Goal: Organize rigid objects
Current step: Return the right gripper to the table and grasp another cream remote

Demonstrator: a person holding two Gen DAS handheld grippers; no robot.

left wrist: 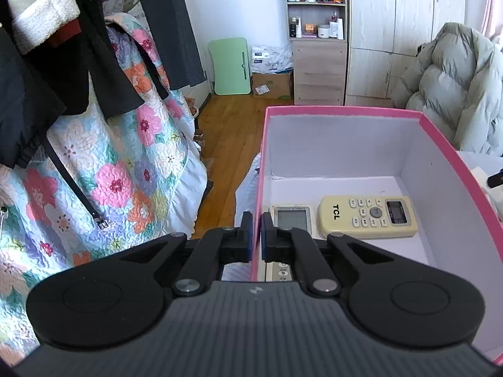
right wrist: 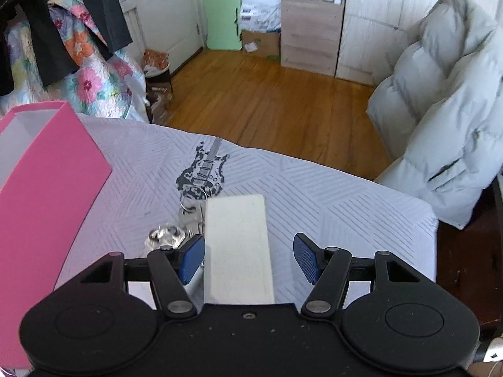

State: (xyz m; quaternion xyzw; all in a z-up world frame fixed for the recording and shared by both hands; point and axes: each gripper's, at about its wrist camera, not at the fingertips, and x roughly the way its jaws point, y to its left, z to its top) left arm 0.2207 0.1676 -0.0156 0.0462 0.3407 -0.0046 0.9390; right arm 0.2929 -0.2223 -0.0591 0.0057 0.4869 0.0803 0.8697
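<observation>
My left gripper [left wrist: 256, 223] is shut on the left wall of a pink box [left wrist: 262, 157] with a white inside. In the box lie a cream TCL remote [left wrist: 366, 216] and a white remote with a grey screen [left wrist: 292, 218], partly hidden behind my fingers. The box also shows in the right wrist view [right wrist: 47, 182] at the left. My right gripper [right wrist: 250, 259] is open around a white rectangular block [right wrist: 237, 245] that lies on the bed between the pads. A key ring with keys [right wrist: 190, 204] and a clear glass piece [right wrist: 165, 234] lie just left of the block.
The grey striped bedcover [right wrist: 330, 194] has a guitar print [right wrist: 204, 169]. A grey puffer coat [right wrist: 440, 110] hangs at the right bed edge. Hanging dark clothes [left wrist: 94, 47] and a floral quilt [left wrist: 125, 163] stand left. Wood floor [right wrist: 267, 94], drawers and a wardrobe lie beyond.
</observation>
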